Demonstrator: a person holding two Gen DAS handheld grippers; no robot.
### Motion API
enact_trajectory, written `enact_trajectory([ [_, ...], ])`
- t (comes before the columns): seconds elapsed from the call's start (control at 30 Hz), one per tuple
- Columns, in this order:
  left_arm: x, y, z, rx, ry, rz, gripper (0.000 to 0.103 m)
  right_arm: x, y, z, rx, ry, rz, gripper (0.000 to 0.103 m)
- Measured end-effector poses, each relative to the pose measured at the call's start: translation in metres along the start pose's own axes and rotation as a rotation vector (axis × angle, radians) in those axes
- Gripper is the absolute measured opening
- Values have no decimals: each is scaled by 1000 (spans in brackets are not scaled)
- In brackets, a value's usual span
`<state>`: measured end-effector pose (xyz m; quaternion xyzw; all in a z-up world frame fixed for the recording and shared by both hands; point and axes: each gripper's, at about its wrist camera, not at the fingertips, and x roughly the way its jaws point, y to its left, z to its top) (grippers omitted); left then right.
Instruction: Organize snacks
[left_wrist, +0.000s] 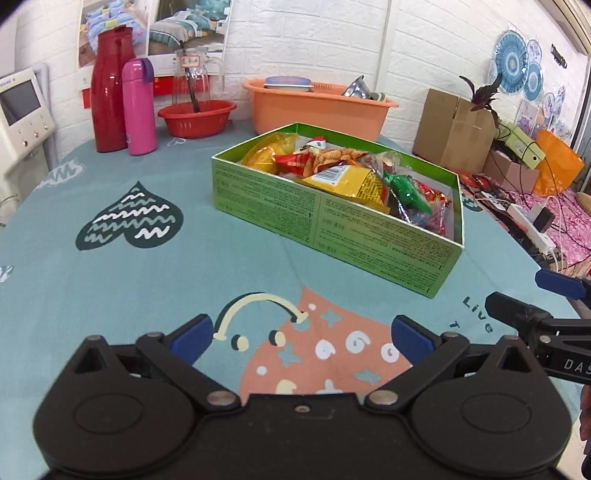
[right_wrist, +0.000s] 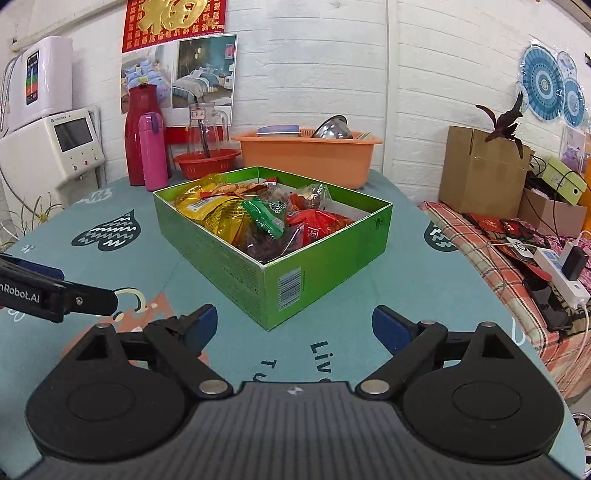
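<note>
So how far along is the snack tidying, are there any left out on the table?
It looks essentially done. The snack packets sit piled inside the green box, and no loose packets show on the tablecloth in either view. Nothing is in hand: the left gripper and right gripper are both open and empty, short of the box. At most, pulling back remains.

The left gripper (left_wrist: 302, 334) is showing a black body with two round discs behind the jaws, silver rivets at the link pivots and a small screw on the centre line. Its fingers (left_wrist: 192, 334) are wearing blue pads. The right gripper (right_wrist: 294, 326) is looking alike, with black links, silver rivets and blue-padded fingers (right_wrist: 391, 328), but a ribbed grey plate is sitting behind its jaws. White lettering is running along the side of each gripper, "DAS" and "nRobot.AI".
</note>
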<state>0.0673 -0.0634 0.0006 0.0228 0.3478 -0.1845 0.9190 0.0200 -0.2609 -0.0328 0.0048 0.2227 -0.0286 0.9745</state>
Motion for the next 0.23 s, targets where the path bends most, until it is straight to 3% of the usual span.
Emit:
enact_trajectory([
  [0.23, -6, 0, -1, 22, -39, 28, 103, 2, 2, -2, 18, 3, -1, 103],
])
